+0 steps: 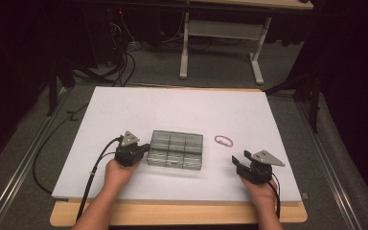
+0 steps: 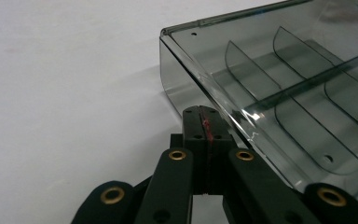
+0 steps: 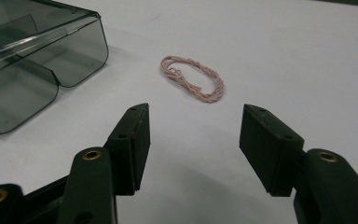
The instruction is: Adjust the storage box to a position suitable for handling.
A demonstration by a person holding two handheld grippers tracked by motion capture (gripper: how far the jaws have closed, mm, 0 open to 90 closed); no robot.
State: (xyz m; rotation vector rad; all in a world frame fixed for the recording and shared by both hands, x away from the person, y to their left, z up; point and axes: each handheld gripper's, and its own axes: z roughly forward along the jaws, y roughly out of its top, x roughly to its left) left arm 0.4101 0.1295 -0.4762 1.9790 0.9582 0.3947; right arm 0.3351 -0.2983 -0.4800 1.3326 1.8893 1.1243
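Note:
A smoky clear plastic box (image 1: 175, 149) with several compartments lies mid-table, its lid down. My left gripper (image 1: 144, 147) is at the box's left end, jaws shut with nothing between them. In the left gripper view the tips of that gripper (image 2: 204, 119) sit right against the lower edge of the box (image 2: 279, 84); whether they touch it is unclear. A pink twisted cord loop (image 1: 224, 140) lies on the white surface to the right of the box. My right gripper (image 1: 239, 162) is open a little short of it. In the right gripper view the loop (image 3: 193, 79) lies ahead of the right gripper (image 3: 193, 140), with the box (image 3: 28, 60) at the upper left.
A white board (image 1: 182, 105) covers the wooden table (image 1: 172, 214), whose front edge shows bare wood. Black cables (image 1: 57, 143) trail off the left side onto the floor. A desk frame (image 1: 220, 43) stands beyond the far edge.

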